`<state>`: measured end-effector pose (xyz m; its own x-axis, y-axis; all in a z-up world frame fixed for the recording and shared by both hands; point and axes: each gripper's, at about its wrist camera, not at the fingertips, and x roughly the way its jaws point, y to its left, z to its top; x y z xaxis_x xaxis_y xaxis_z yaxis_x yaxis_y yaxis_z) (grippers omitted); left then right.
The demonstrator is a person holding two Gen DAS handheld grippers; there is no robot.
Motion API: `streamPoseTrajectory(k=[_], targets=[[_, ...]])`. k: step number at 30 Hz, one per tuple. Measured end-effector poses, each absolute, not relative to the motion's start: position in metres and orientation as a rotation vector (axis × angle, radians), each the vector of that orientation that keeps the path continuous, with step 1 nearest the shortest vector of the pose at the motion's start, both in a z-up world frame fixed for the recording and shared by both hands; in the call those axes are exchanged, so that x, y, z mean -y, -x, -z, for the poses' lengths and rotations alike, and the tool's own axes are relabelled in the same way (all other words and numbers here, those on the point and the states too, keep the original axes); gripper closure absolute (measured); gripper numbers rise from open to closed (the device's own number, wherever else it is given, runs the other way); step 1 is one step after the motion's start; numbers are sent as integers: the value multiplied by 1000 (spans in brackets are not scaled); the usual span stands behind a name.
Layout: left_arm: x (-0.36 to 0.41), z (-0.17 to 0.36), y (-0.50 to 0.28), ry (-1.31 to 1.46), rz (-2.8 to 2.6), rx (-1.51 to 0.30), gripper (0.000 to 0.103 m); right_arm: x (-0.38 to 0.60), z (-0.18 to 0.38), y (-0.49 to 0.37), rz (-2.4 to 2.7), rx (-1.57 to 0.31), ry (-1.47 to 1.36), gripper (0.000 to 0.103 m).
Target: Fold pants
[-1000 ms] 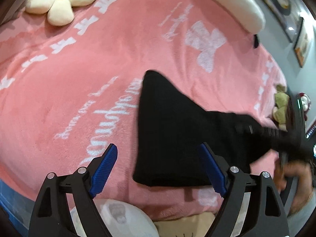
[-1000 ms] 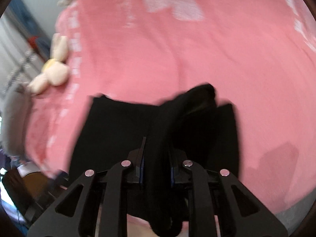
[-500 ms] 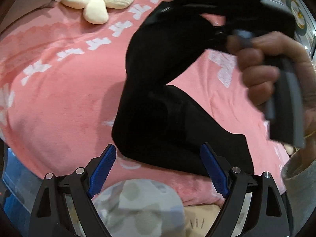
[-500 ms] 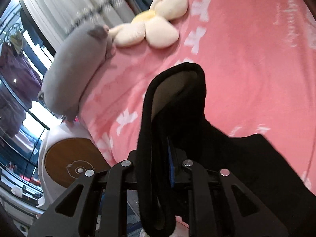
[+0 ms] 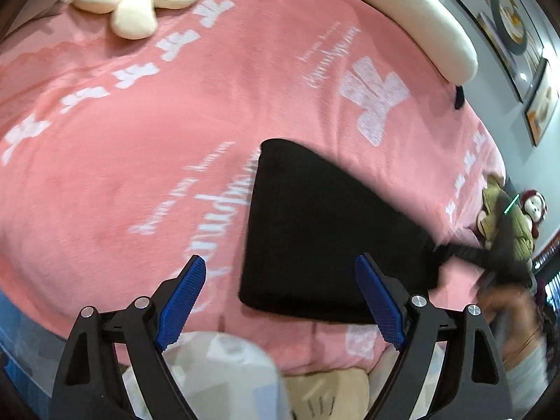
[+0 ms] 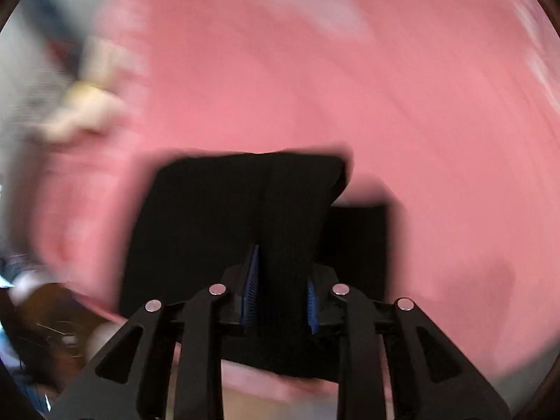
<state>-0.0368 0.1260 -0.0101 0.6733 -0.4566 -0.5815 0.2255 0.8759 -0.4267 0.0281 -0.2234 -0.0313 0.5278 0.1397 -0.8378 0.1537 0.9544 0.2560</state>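
The black pants [image 5: 315,238] lie folded flat on the pink blanket [image 5: 140,140]. My left gripper [image 5: 280,262] hovers over their near edge, jaws wide open, with nothing between the blue pads. At the right end of the pants is my right gripper [image 5: 465,252], held by a hand [image 5: 507,311]. The right wrist view is blurred: a strip of the pants [image 6: 210,227] runs between the jaws of my right gripper [image 6: 282,269]. Those jaws are opening, and the cloth still fills the gap between the pads.
A cream flower plush [image 5: 136,0] lies at the far left of the bed, and a cream bolster [image 5: 402,10] runs along the far edge. A doll [image 5: 514,217] sits at the right edge, under framed pictures [image 5: 539,105]. A pale object [image 5: 217,367] lies below the near edge.
Half a second ago the right gripper held the end of the pants high over the bed. Now it is low at the right, the pants lie flat, and its jaws stand slightly wider.
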Motion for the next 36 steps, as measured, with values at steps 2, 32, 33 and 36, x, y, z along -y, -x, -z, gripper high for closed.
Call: streamPoseTrajectory(k=[2,32,33,36], targets=[[-114,12,32,321,402,-746,18,243,42,-7,-25,-967,-455,78],[112,48,20,-259,733,-753,29,250,25,-29,-457,-980,-758,86],[114,50,13,-246,714,-760,38,247,24,-31,-465,-985,-749,85],[95,50,-12,-116,683,-821,85,249,19,-32,-466,-953,-736,82]])
